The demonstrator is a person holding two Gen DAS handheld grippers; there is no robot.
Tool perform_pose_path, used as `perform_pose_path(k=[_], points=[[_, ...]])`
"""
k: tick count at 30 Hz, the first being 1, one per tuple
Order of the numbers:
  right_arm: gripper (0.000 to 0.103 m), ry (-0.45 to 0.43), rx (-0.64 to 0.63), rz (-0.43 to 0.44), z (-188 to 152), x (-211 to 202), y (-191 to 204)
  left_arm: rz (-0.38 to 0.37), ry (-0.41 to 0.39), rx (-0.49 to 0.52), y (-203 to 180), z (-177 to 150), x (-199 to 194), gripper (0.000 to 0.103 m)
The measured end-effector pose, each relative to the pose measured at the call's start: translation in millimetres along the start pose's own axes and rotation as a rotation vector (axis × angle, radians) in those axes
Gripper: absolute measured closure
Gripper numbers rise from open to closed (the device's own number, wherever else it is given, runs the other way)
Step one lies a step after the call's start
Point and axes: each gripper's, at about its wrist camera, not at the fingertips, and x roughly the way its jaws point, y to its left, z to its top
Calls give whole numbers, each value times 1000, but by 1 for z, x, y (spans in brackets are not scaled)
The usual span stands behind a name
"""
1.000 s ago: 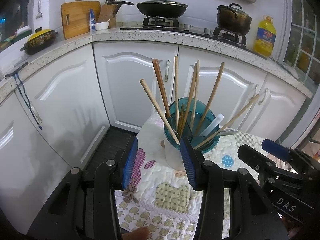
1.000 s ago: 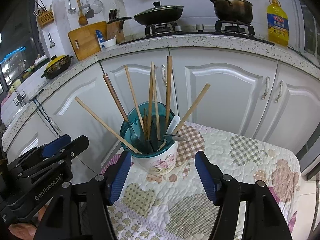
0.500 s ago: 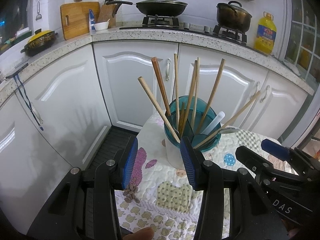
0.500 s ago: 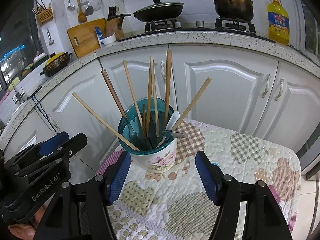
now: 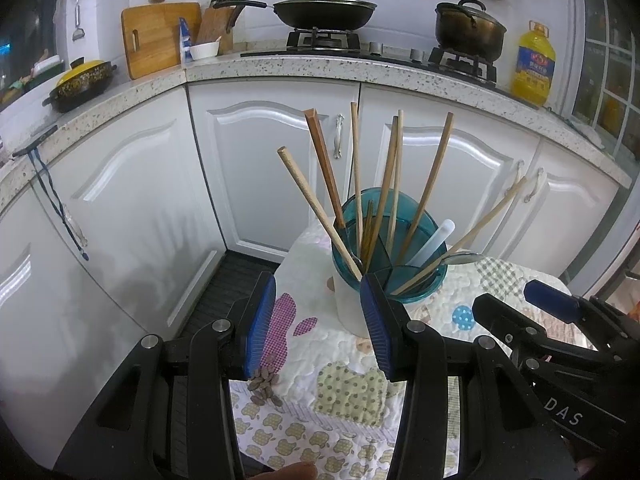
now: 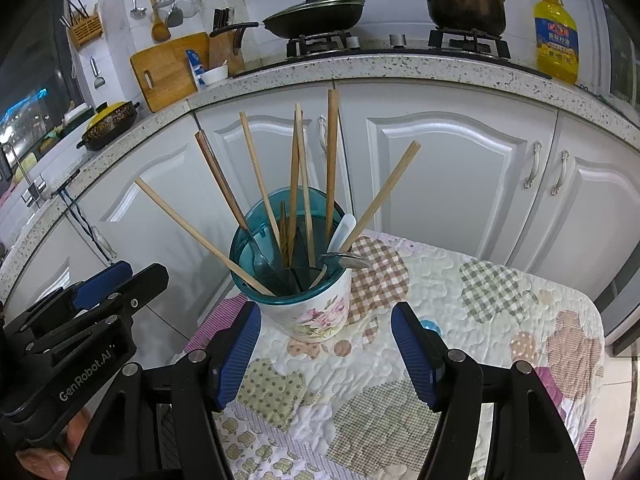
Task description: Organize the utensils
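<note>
Your left claw (image 5: 318,322) is spread with nothing between its blue pads, and your right claw (image 6: 326,354) is spread wider, also holding nothing. Just ahead of both, on the quilt-covered bench (image 6: 500,304), stands the utensil holder (image 6: 306,280), chopsticks (image 6: 331,160) fanning from its teal insert. The right view alone shows the cup's floral print, and a fork (image 6: 256,252) inside; the left view hides part of the cup behind its right pad. Beyond, white cabinets (image 5: 276,160) and a wok (image 5: 324,10).
</note>
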Motion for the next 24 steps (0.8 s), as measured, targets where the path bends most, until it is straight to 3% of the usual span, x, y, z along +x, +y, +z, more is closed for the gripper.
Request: perform_pose_path(k=[24], points=[[37,17,-3,5,-2,6,1,6,3,4,-1,-5,2,60]])
